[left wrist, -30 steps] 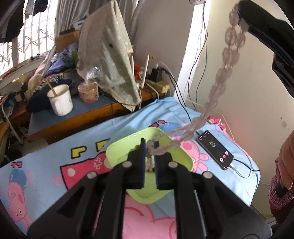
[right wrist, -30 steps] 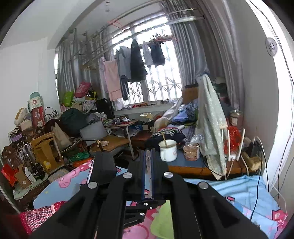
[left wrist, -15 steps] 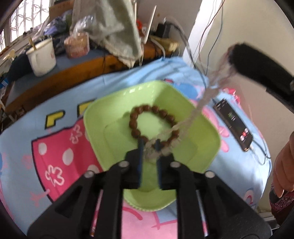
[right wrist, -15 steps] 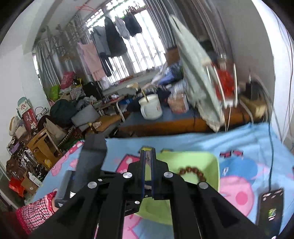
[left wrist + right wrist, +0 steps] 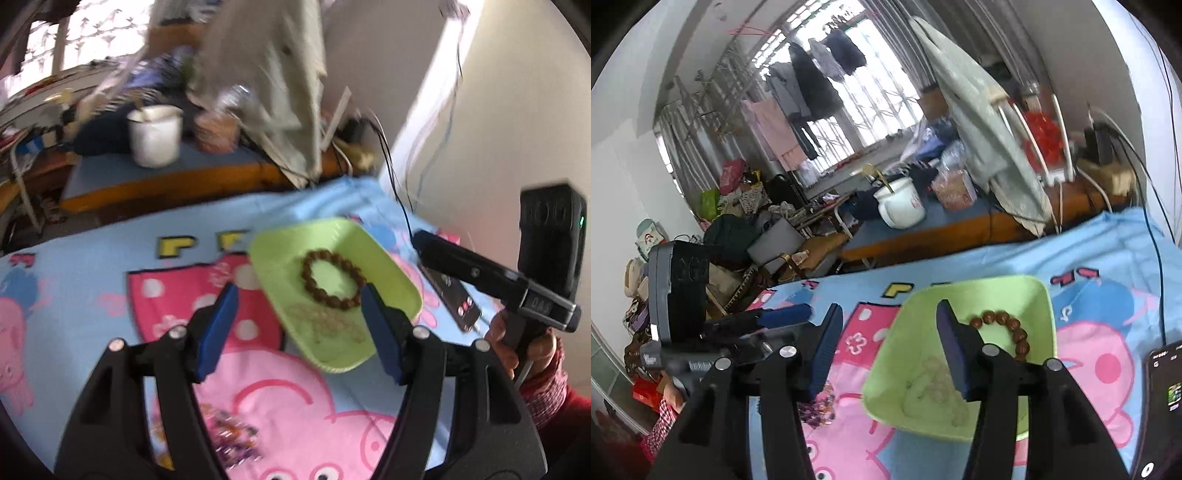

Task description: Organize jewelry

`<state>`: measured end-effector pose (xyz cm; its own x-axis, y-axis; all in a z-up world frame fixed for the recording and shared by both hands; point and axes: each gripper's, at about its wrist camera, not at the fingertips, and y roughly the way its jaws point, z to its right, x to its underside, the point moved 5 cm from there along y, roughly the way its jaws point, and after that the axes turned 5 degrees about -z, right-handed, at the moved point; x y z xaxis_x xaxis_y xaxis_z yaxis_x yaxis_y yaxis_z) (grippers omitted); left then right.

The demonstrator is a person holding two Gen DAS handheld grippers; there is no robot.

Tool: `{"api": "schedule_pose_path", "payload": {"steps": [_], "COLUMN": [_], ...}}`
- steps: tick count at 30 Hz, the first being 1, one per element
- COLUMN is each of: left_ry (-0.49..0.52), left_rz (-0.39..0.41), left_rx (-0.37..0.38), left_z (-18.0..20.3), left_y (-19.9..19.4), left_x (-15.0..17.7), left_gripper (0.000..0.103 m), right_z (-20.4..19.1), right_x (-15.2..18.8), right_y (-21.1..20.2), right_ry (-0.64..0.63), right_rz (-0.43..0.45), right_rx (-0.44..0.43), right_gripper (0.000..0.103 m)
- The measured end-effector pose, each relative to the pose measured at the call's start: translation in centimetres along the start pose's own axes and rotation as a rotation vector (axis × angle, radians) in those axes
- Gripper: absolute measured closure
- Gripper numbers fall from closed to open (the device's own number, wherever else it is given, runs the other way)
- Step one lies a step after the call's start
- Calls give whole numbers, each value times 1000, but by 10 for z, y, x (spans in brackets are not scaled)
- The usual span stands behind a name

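Left gripper (image 5: pixel 299 295): jaws opening, already spread wide, nothing between the blue pads; it hangs over the near part of the green tray (image 5: pixel 280 236). Right gripper (image 5: pixel 886 314): jaws also opening, gap narrower, nothing gripped; its right finger sits over the tray's left half in its own view.

Green tray rests on the cartoon-print bedsheet (image 5: pixel 110 258). Inside, toward the far side, a brown bead bracelet (image 5: pixel 332 278) lies in a closed ring. Just nearer the grippers, a pale translucent bead strand (image 5: pixel 325 321) lies heaped on the tray floor, touching or almost touching the brown ring; blur prevents a firmer call.

On the sheet outside the tray, near the left gripper's base, a small purple and orange beaded piece (image 5: pixel 232 439) lies loose. A phone (image 5: pixel 454 295) with a cable lies beside the tray's right edge. White mug (image 5: pixel 155 134) stands on the low table behind.
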<state>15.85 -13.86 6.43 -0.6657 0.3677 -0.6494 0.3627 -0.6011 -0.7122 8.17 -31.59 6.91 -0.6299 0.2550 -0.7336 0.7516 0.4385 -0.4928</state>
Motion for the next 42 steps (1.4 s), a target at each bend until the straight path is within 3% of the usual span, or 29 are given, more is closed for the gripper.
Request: {"api": "schedule_pose_path", "payload": {"steps": [5,9,11,14,19,23,25,28,30,31,34,36,42], "left_ry": [-66,-105,-120,-147,-163,-141,-152,-160,-176,-189,-207,-194,-193], "left_rz": [66,61,50,18,-31,-74,-99,-144,-148,-140,-111,-95,-76], "left_rx": [-106,-236,-264,-273,-232,-210,-203,-222,-223,-219,-204,-200,-188], "left_z": [-39,-73,-85,-100,-103,-99,-104,-114,-121,-124,-128,-124,-121], "left_y": [-56,-83,-87,-85,-59,-31,-19,-8,-10,-14,-22,-23,-23], "left_x": [18,47,61,87,111,118,119,127,132,133,128,121,116], "left_gripper": [37,37,37,37,41,42,42,42,42,42,42,42,42], "right_z": [-27,-59,-76,-96,-99,-106,-119,-153,-152,-146,-109,-94,-91], "right_x": [4,19,31,56,106,133,143,173,167,158,122,110,104], "right_y": [-13,-4,7,35,103,133,135,123,112,109,112,122,163], "right_ry": [-42,-128,-185,-258,-332,-323,-323,-396,-382,-352,-270,-251,-259], "right_rz": [9,-40,-73,-166,-327,-421,-464,-574,-548,-517,-408,-392,-427], "right_rx": [-53,-76,-71,-71,56,40,-26,-221,-242,-225,-44,30,75], "right_gripper": [80,80,89,103,103,103,103,103,103,103,103,103,103]}}
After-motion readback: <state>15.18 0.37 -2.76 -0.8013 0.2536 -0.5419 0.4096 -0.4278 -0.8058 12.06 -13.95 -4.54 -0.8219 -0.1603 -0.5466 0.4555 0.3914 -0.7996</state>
